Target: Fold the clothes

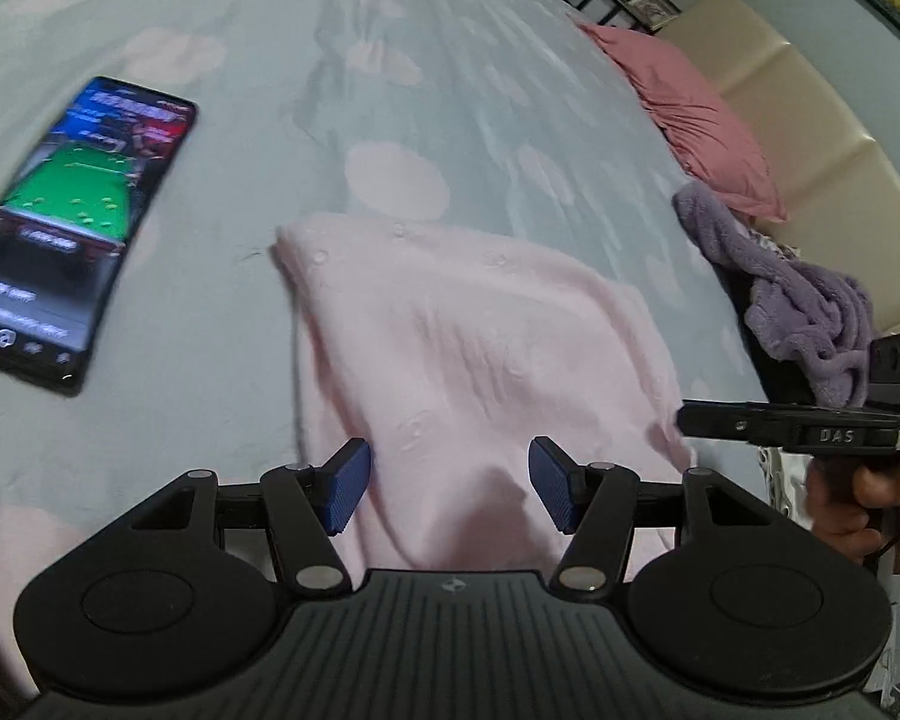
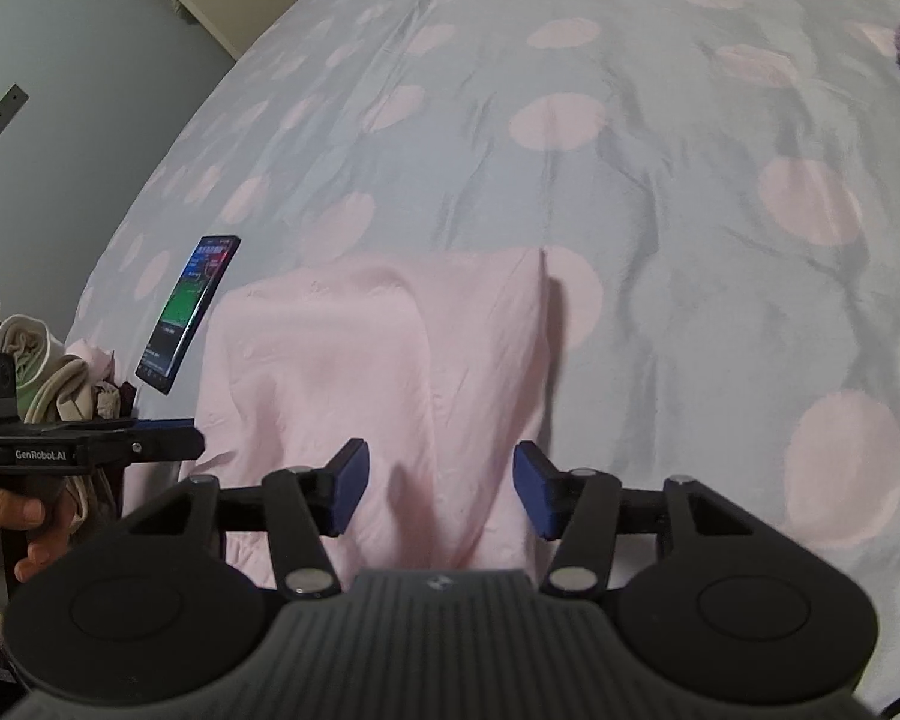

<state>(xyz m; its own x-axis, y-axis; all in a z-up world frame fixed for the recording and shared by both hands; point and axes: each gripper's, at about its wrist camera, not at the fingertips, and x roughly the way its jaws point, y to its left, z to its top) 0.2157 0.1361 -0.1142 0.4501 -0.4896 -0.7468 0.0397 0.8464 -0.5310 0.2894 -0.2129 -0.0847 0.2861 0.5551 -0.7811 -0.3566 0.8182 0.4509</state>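
Observation:
A pale pink garment (image 1: 474,348) lies folded on the bed, its near edge under both grippers; it also shows in the right wrist view (image 2: 354,372). My left gripper (image 1: 450,492) is open, its blue pads either side of the cloth's near edge, holding nothing. My right gripper (image 2: 441,489) is open over the same garment's near edge, also empty. The right gripper shows side-on in the left wrist view (image 1: 684,420), and the left gripper shows side-on in the right wrist view (image 2: 198,441).
The bed has a light blue sheet with pink dots (image 2: 630,180). A phone with a lit screen (image 1: 78,228) lies left of the garment. A purple fluffy garment (image 1: 798,300) and a pink pillow (image 1: 690,114) lie at right. A clothes pile (image 2: 48,372) sits at the left.

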